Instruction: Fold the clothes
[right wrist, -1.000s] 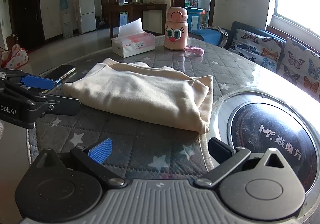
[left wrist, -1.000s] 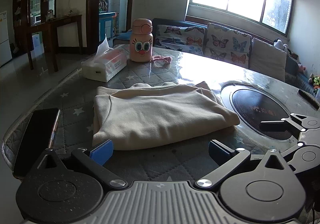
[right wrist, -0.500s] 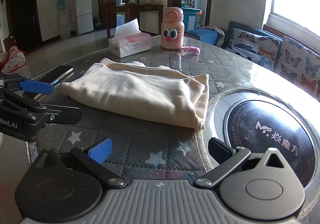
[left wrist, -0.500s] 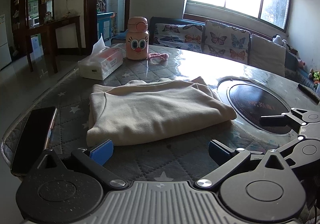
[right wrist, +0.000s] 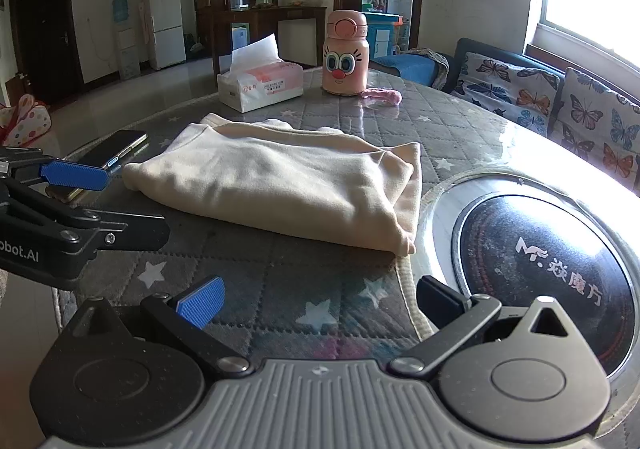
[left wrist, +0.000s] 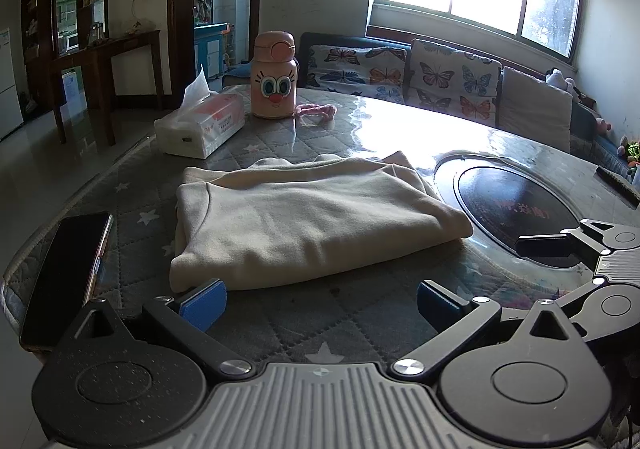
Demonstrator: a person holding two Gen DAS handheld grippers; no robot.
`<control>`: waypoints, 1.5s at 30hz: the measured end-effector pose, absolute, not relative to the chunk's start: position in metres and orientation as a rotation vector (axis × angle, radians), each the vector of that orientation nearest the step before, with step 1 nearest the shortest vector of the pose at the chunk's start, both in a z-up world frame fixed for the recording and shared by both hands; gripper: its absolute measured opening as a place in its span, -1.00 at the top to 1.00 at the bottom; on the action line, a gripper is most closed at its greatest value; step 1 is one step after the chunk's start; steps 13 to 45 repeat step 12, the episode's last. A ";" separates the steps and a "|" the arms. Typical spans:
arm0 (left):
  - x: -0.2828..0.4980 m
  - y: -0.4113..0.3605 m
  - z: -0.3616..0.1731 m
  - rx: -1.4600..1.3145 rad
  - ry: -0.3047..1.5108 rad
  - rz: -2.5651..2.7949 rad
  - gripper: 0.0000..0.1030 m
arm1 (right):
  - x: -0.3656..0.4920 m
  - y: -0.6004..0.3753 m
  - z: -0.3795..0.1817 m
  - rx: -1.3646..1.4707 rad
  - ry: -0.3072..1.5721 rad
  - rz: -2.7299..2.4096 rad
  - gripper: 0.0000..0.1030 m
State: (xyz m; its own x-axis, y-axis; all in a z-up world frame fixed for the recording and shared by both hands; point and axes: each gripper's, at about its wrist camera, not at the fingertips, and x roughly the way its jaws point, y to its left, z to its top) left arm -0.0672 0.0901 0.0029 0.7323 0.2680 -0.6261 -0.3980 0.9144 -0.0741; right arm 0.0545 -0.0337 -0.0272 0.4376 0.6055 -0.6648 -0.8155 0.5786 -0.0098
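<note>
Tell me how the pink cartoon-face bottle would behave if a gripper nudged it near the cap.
The pink bottle stands tall on a narrow base, so a high push would probably tip it. Its round body suggests it would then roll. The glossy table top likely lets it slide if pushed low.

Left wrist view: you looked low across the table (left wrist: pixel 280 153) from its near edge, toward the window.
Right wrist view: you faced the fridge and doorway, equally low and close.
Shared: both caught the folded cream garment (left wrist: pixel 304 225) (right wrist: pixel 288 185), tissue box (left wrist: pixel 200 129) (right wrist: pixel 262 87) and pink bottle (left wrist: pixel 274 77) (right wrist: pixel 344 55).
</note>
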 end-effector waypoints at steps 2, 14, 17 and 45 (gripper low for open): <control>-0.067 0.091 0.003 -0.213 0.654 0.370 -1.00 | 0.055 -0.033 -0.027 -0.352 0.667 0.906 -1.00; -0.066 0.091 0.001 -0.220 0.659 0.370 -1.00 | 0.056 -0.033 -0.028 -0.348 0.674 0.905 -1.00; -0.066 0.091 0.001 -0.220 0.659 0.370 -1.00 | 0.056 -0.033 -0.028 -0.348 0.674 0.905 -1.00; -0.066 0.091 0.001 -0.220 0.659 0.370 -1.00 | 0.056 -0.033 -0.028 -0.348 0.674 0.905 -1.00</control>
